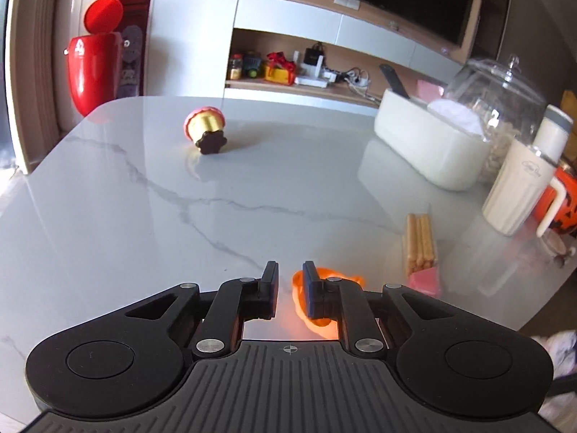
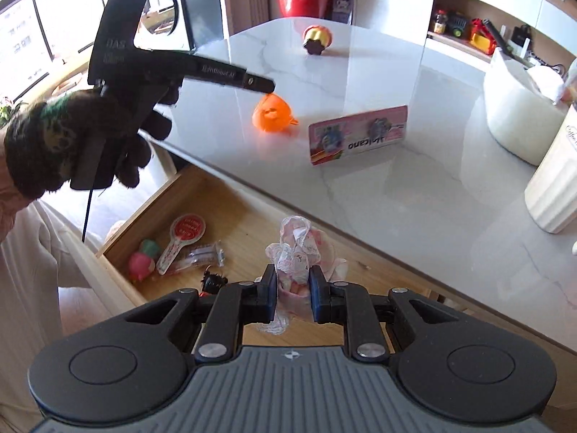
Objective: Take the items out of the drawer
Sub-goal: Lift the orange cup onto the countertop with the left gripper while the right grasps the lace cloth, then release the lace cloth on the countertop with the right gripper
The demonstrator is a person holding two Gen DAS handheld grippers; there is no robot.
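The wooden drawer (image 2: 230, 213) stands open under the marble table's edge. My right gripper (image 2: 293, 276) hangs over it, shut on a pink and white lace bundle (image 2: 295, 249). Left in the drawer are a pink and green toy (image 2: 142, 259), a round red-labelled packet (image 2: 182, 240) and a clear wrapped packet (image 2: 203, 254). An orange toy (image 2: 272, 113) rests on the table. My left gripper (image 1: 290, 276), held by a gloved hand (image 2: 72, 144), hovers just over the orange toy (image 1: 319, 321). Its fingers are nearly together with nothing between them.
On the marble table (image 1: 162, 234) lie a toy cupcake (image 1: 203, 130) and a wafer pack (image 1: 420, 245). At the right stand a white box (image 1: 425, 144), a glass-domed jar (image 1: 497, 86) and a cream jug (image 1: 515, 187). A red bin (image 1: 93, 65) stands beyond the far edge.
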